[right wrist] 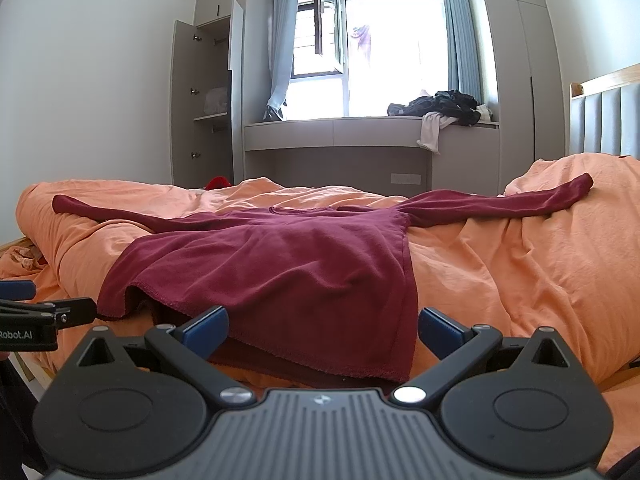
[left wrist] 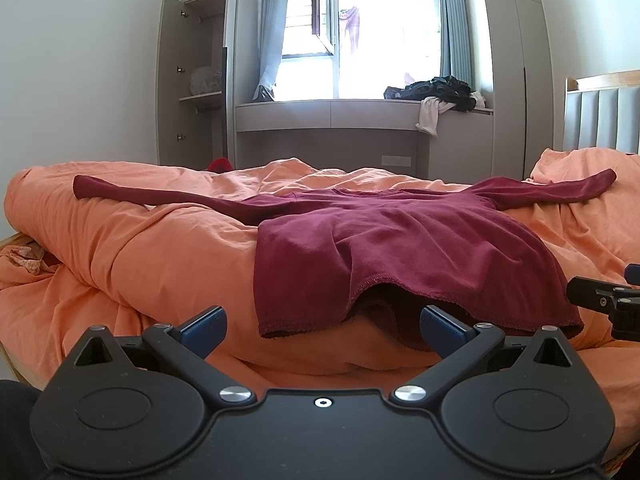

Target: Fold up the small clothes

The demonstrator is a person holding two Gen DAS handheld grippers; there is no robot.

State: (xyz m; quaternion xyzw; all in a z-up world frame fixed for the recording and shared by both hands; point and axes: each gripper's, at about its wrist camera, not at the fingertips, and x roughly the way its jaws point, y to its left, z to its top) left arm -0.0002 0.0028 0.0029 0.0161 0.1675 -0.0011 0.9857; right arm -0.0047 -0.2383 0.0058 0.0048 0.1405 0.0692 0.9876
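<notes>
Lying face-up across the rumpled orange duvet (left wrist: 120, 248), the maroon long-sleeved top (left wrist: 400, 248) occupied the centre of both views, its hem nearest the cameras and its neckline (right wrist: 298, 211) toward 12 o'clock. One sleeve (left wrist: 132, 192) stretched out toward 10 o'clock and the other sleeve (left wrist: 560, 190) toward 2 o'clock. The hem (left wrist: 360, 280) was lifted in a soft arch at its middle, so that a dark hollow showed beneath it.

The fabric appeared to be a light, limp knit: it followed every ridge of the bedding and would probably sag and crease when lifted, offering no stiffness of its own. It seemed neither slippery nor fragile. The two hem corners, at about 7 and 5 o'clock of the garment, were judged the best places to pinch, with the shoulder seams as an alternative.

The left gripper (left wrist: 323, 326) hovered just short of the hem, its blue-padded fingers (left wrist: 204, 328) spread wide and holding nothing. The right gripper (right wrist: 323, 328) was likewise spread and empty, framing the right hem corner (right wrist: 394, 374). Each tool appeared at the edge of the other's view.

Beyond the bed stood an open wardrobe (left wrist: 192, 80) at 11 o'clock, a window (left wrist: 360, 32) at 12 o'clock, and a heap of dark clothes (left wrist: 436, 90) on the sill.
</notes>
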